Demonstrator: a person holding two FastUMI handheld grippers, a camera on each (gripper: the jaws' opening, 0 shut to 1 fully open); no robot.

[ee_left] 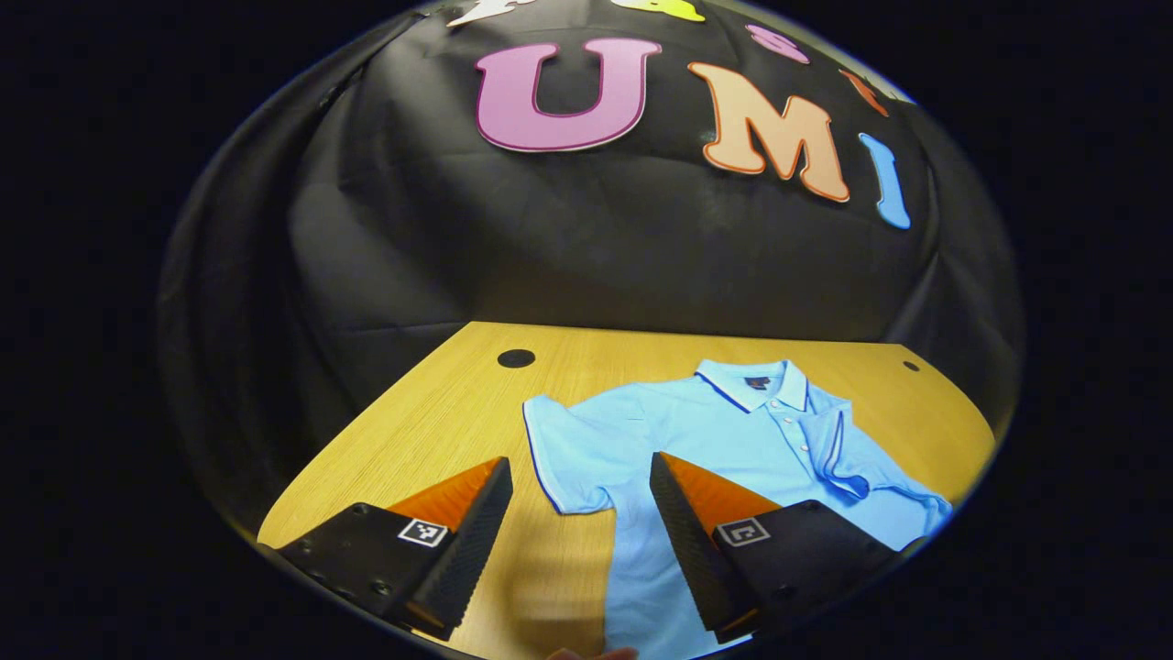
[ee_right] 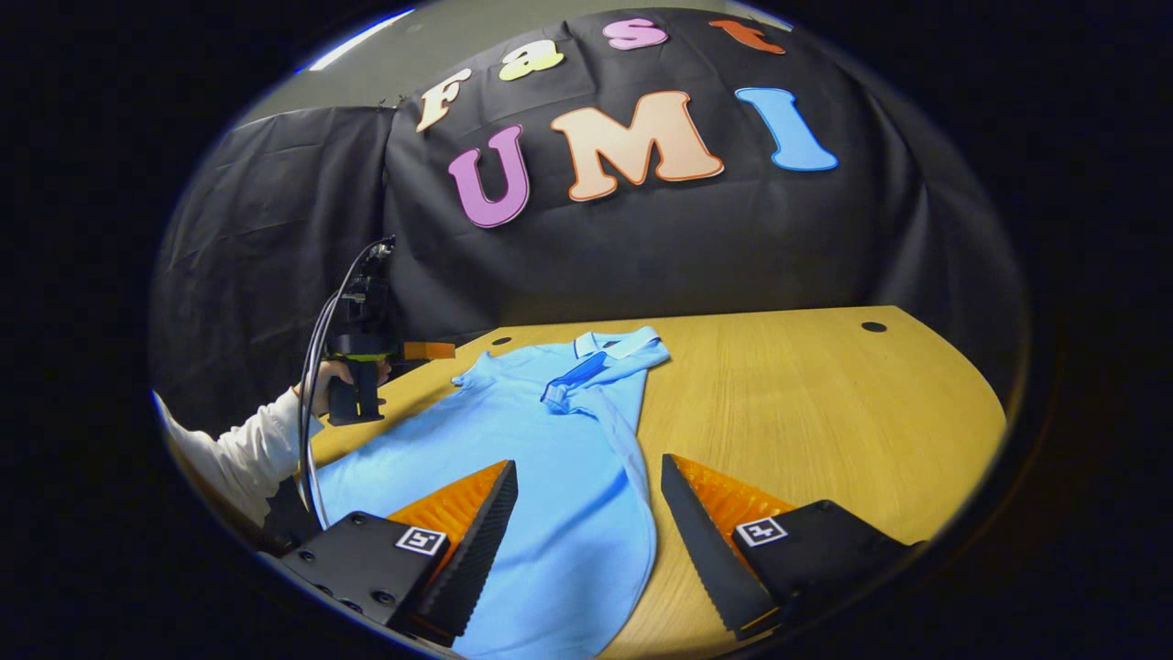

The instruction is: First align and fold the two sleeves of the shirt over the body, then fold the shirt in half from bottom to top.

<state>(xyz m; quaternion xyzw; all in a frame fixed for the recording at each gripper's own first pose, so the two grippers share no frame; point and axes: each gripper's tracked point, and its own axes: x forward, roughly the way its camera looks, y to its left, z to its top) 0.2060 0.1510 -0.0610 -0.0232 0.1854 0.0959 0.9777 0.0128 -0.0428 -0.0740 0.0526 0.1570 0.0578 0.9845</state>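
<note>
Shirt (ee_left: pixel 724 431) lies flat on the counter (ee_left: pixel 440 412), collar (ee_left: pixel 756 380) toward the booth wall, hem toward me. In the left gripper view the sleeve on my right side (ee_left: pixel 848 458) is already folded in over the body; the other sleeve (ee_left: pixel 564 458) is spread out flat, cuff pointing at me.

Left tongs (ee_left: pixel 582 513): released, jaws wide apart, nothing between them. I have them above the counter straddling the open sleeve's cuff edge, which I judge is the right approach for pinching that sleeve next. In the right gripper view I can see the same tool (ee_right: pixel 362 367) farther off, held in a hand (ee_right: pixel 321 380) with a light sleeve (ee_right: pixel 238 445), raised clear of the cloth.

Right tongs (ee_right: pixel 586 522): also released, gripping nothing, poised over the shirt's side edge (ee_right: pixel 641 495) near the hem.

Judgement: one sleeve fold done, second pending, bottom-to-top fold not started. Risk: grabbing two layers at the cuff.
</note>
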